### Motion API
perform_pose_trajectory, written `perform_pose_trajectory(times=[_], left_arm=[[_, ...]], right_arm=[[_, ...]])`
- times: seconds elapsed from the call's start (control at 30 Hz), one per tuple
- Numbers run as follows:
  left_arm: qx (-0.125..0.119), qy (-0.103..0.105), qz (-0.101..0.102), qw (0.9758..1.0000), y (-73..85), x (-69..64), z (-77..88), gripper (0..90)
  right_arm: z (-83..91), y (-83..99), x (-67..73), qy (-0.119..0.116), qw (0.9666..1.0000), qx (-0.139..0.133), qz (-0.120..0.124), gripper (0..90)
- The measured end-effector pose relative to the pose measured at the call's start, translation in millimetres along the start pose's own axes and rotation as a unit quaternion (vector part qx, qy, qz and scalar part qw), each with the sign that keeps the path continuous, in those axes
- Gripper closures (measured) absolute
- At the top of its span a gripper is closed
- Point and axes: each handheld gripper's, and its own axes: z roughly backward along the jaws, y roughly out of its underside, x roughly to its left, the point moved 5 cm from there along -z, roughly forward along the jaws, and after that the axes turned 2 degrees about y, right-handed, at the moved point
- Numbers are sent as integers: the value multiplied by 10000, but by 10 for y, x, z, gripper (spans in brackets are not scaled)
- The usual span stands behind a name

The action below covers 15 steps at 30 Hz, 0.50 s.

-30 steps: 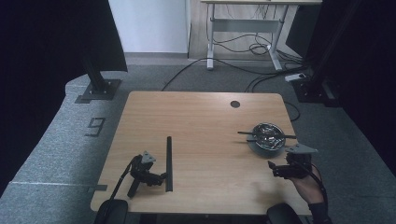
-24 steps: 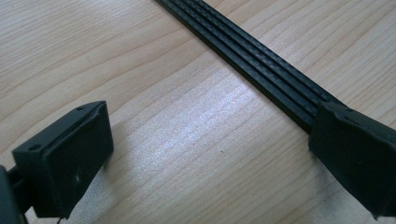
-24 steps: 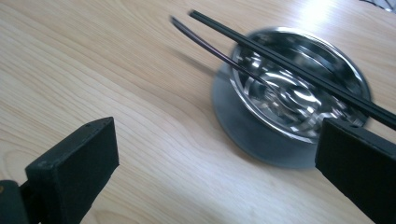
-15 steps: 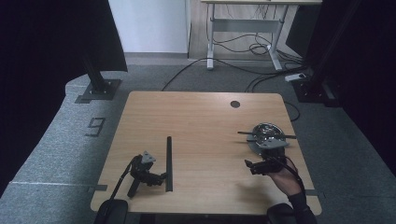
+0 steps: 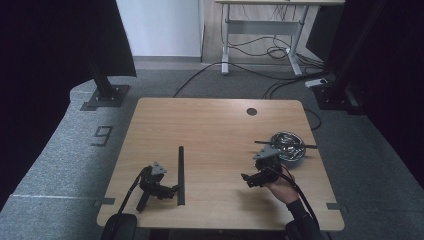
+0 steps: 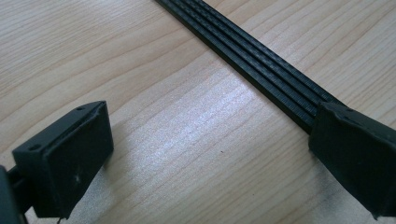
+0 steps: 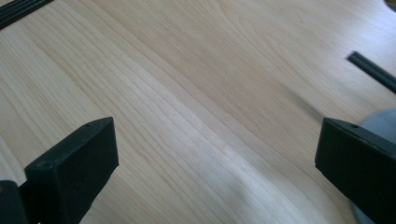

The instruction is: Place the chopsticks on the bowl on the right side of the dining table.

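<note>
So, from the high view the left claw (image 5: 169, 191) is lying on the wooden worktop (image 5: 215, 125) near its front left corner, with its cable trailing off the front edge and no hand on it. Its jaws stand wide apart with nothing gripped — in the left gripper view one of them sits right at the long black strip (image 6: 261, 60), though I can't tell whether it actually touches or just overlaps it. That strip (image 5: 180, 175) lies flat, running from near the front edge back toward the middle of the worktop, just beside the left claw. Over on the other side a hand (image 5: 280, 189) holds the right claw (image 5: 248, 180) low over bare wood, pointing toward the left, well apart from the strip. Its jaws are also spread wide and empty, and the right gripper view has plain wood grain between them, with the strip's far end just peeking in at the top left corner (image 7: 18, 10). Just behind that claw, toward the right edge, sits a shiny metal bowl (image 5: 289, 145) with a thin black rod (image 5: 307, 146) laid across it — the rod sticks out past the rim on both sides. What's inside the bowl is too small to make out.
</note>
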Motion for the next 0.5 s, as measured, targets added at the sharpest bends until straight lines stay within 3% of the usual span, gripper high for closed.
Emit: perform_pose_trajectory(times=[0.5], left_arm=[[-6,-2,1,10000,0,0,-1,0]], right_arm=[[-453,124,178,-276,9996,0,-26,0]])
